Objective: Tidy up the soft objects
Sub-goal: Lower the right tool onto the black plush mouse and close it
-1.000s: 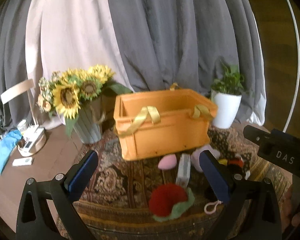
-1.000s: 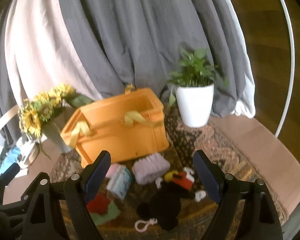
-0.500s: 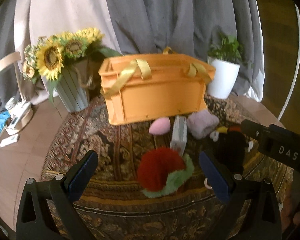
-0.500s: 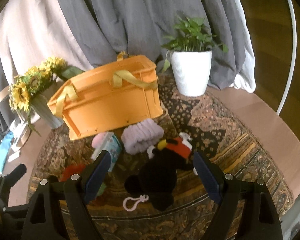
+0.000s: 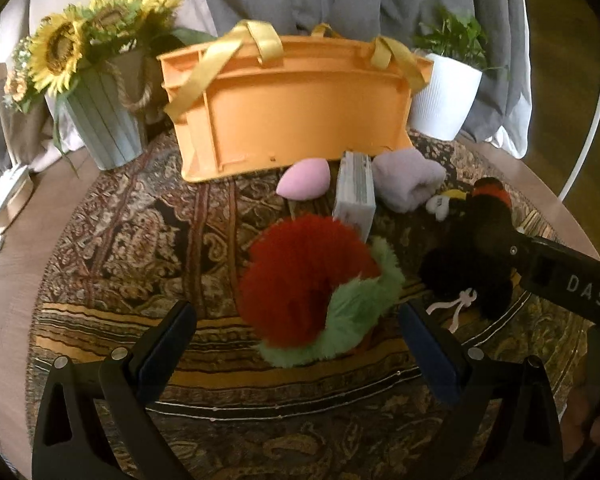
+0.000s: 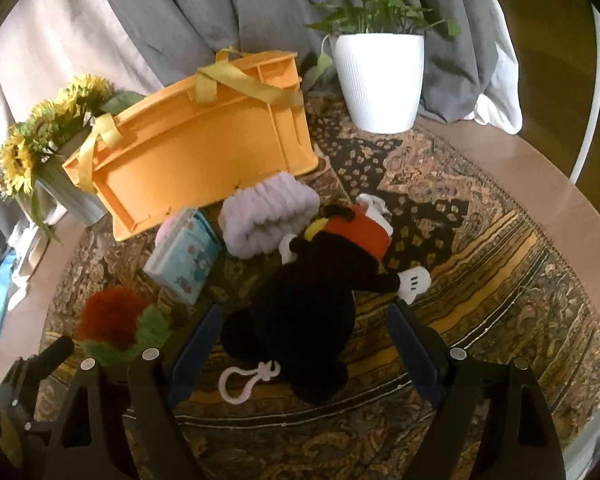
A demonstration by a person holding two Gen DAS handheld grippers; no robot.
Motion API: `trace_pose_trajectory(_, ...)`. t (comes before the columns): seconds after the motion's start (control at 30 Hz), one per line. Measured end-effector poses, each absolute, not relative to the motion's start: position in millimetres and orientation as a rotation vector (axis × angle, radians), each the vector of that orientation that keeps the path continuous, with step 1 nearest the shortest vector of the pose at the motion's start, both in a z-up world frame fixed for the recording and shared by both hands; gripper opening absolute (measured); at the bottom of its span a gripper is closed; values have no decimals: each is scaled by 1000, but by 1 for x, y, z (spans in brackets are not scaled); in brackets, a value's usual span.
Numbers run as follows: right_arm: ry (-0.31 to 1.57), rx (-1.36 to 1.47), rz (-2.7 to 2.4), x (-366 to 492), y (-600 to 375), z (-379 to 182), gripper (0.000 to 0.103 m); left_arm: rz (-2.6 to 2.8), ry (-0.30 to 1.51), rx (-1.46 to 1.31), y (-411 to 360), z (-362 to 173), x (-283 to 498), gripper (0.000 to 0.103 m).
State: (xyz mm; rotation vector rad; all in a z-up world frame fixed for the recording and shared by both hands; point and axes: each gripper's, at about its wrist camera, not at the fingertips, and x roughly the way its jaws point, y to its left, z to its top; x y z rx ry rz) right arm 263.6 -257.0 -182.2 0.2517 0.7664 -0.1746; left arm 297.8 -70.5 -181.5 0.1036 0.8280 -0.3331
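An orange crate (image 5: 292, 120) with yellow handles stands at the back of a patterned rug; it also shows in the right wrist view (image 6: 196, 148). In front lie a red-and-green fluffy toy (image 5: 312, 288), a pink egg-shaped sponge (image 5: 304, 184), a tissue pack (image 5: 356, 192), a lilac rolled cloth (image 5: 408, 180) and a black plush (image 5: 468, 264). My left gripper (image 5: 296, 348) is open, just short of the fluffy toy. My right gripper (image 6: 304, 348) is open, its fingers on either side of the black plush (image 6: 312, 296). The fluffy toy (image 6: 116, 324), the tissue pack (image 6: 184, 256) and the lilac cloth (image 6: 268, 212) lie to the plush's left.
A sunflower bunch in a grey pot (image 5: 100, 92) stands left of the crate. A white plant pot (image 5: 444, 96) stands right of it, also in the right wrist view (image 6: 380, 80). Grey curtains hang behind. Small items (image 5: 0, 200) lie at the table's left edge.
Both grippers have moved forward and down toward the rug. The fluffy toy now sits close before the left gripper, and the black plush lies between the right fingers. Both stay open.
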Motion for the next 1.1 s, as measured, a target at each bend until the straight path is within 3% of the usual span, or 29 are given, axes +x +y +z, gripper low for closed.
trace_pose_trajectory(0.5, 804, 270, -141, 283, -256, -201, 84, -333, 848, 113, -81, -204, 320, 93)
trace_pose_trajectory(0.97, 817, 180, -118, 294, -248, -210, 65, -357, 888, 111, -84, -208, 324, 45)
trace_pose_trajectory(1.1, 812, 113, -121, 292, -242, -208, 62, -365, 887, 114, -83, -206, 326, 42)
